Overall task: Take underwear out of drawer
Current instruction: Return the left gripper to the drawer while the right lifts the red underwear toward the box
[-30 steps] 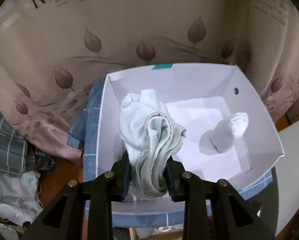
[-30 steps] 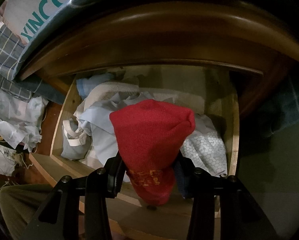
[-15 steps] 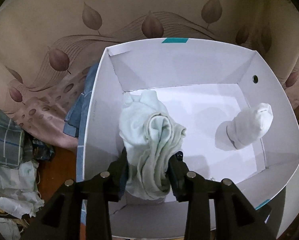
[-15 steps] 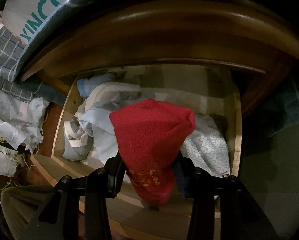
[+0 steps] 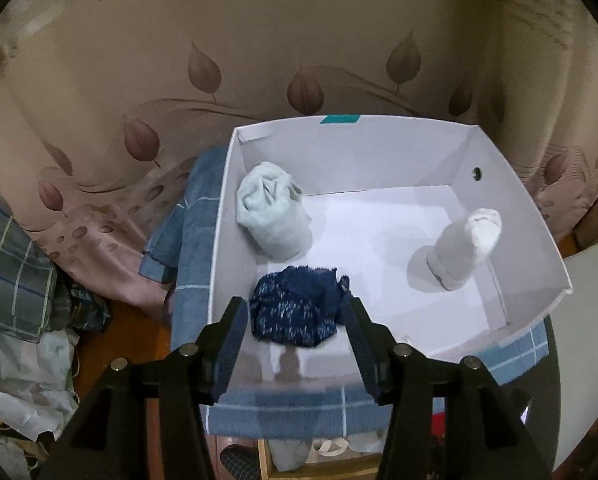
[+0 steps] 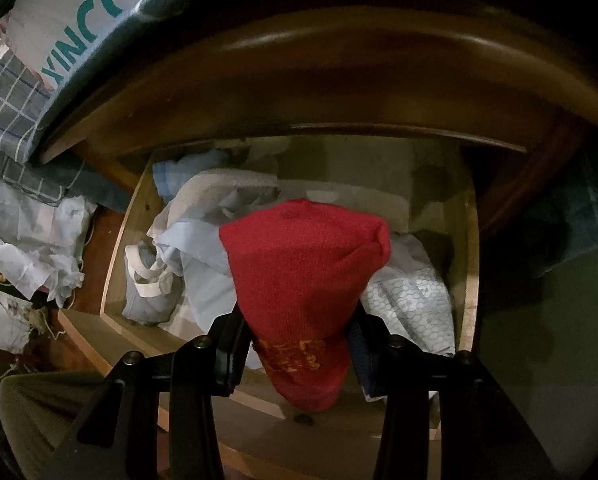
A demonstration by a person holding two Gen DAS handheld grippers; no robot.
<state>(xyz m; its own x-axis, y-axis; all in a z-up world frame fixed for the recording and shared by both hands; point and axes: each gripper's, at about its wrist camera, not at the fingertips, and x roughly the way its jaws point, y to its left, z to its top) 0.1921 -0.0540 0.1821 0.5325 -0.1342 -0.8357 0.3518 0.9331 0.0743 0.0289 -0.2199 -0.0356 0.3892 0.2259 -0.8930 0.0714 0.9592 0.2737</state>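
In the left wrist view a white box [image 5: 531,208] holds a pale green rolled garment [image 5: 273,216] at its back left, a white rolled sock [image 5: 465,246] at the right and a dark blue patterned piece [image 5: 299,308] at the front. My left gripper [image 5: 295,320] is open, its fingers on either side of the blue piece. In the right wrist view my right gripper [image 6: 299,336] is shut on a red knitted garment [image 6: 303,280] held above the open wooden drawer [image 6: 469,264], which is full of pale blue and white clothes [image 6: 203,248].
The box stands on a blue checked cloth [image 5: 195,216] before a leaf-patterned curtain [image 5: 219,60]. Plaid and white fabrics [image 5: 15,280] lie at the left. A dark wooden top [image 6: 319,80] overhangs the drawer.
My left gripper has let go of the pale green garment, which now lies in the box's back left corner, and has opened. A dark blue piece now lies between its fingers. The right gripper has hardly moved.
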